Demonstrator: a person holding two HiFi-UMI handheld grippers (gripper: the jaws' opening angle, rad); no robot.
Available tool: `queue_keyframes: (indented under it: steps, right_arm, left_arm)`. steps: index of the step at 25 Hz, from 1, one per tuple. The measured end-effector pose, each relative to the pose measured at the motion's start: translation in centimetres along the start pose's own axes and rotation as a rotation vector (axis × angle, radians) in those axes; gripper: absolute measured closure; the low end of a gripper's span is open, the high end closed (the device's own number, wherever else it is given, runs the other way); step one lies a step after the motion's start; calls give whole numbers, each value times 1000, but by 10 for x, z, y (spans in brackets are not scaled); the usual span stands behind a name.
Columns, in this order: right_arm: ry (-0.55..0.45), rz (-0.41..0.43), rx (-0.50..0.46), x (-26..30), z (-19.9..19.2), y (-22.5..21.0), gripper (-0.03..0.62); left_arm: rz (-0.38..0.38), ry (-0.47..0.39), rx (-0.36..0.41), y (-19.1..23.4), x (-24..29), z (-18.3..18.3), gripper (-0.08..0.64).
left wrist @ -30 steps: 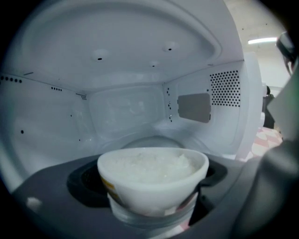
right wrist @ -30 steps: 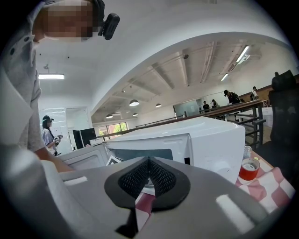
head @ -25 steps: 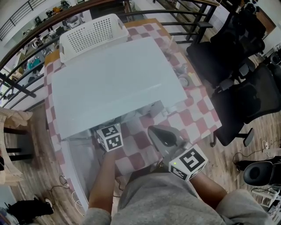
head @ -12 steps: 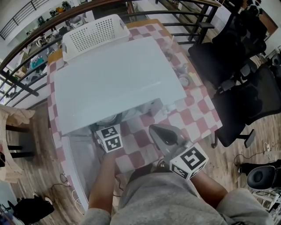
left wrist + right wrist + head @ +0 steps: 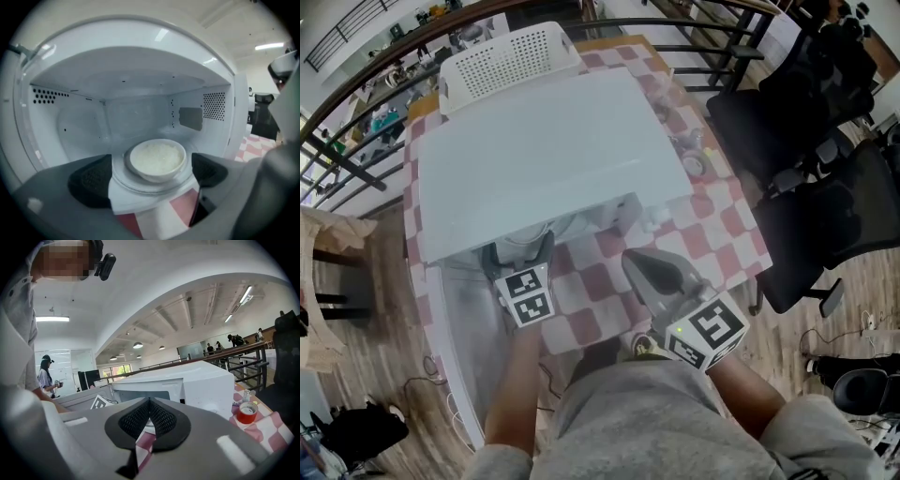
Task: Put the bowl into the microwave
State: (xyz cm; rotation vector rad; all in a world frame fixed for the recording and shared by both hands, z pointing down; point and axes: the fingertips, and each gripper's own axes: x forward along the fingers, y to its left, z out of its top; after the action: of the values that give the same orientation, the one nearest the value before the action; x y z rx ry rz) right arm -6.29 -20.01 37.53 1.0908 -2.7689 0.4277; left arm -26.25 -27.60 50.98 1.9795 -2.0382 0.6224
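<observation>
A white bowl (image 5: 157, 159) full of white rice sits on the round turntable plate (image 5: 140, 183) inside the open white microwave (image 5: 544, 159). My left gripper (image 5: 150, 176) is open at the microwave's mouth. Its black pads (image 5: 91, 180) stand to either side of the plate, with the bowl just beyond them and untouched. In the head view the left gripper (image 5: 517, 251) points into the opening under the microwave's front edge, which hides the bowl. My right gripper (image 5: 654, 272) hovers over the checkered table in front of the microwave. Its pads (image 5: 150, 416) are pressed together, holding nothing.
The microwave door (image 5: 455, 347) hangs open at the left. A white perforated basket (image 5: 508, 56) stands behind the microwave. A red cup (image 5: 246, 412) and small bottles (image 5: 692, 159) sit on the red-checked tablecloth (image 5: 712, 225) to its right. Black office chairs (image 5: 825, 187) are beyond the table's right edge.
The left gripper has drawn back a little from the microwave's opening, so more of its jaws show. The right gripper has hardly moved.
</observation>
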Motion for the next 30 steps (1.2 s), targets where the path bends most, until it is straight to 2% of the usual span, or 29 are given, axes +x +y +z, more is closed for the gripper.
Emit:
queue_keyframes:
  steps: [8, 19, 22, 30]
  right_arm:
    - [-16, 14, -10, -29, 5, -3, 592]
    - [-20, 27, -21, -81, 1, 4, 594]
    - [-23, 36, -22, -94, -4, 9, 592]
    - [-39, 55, -23, -130, -11, 20, 592]
  left_arm:
    - [43, -60, -3, -9, -50, 9, 41]
    - [34, -132, -36, -55, -131, 15, 143]
    - [31, -165, -35, -66, -157, 21, 191]
    - [38, -236, -29, -93, -224, 37, 380]
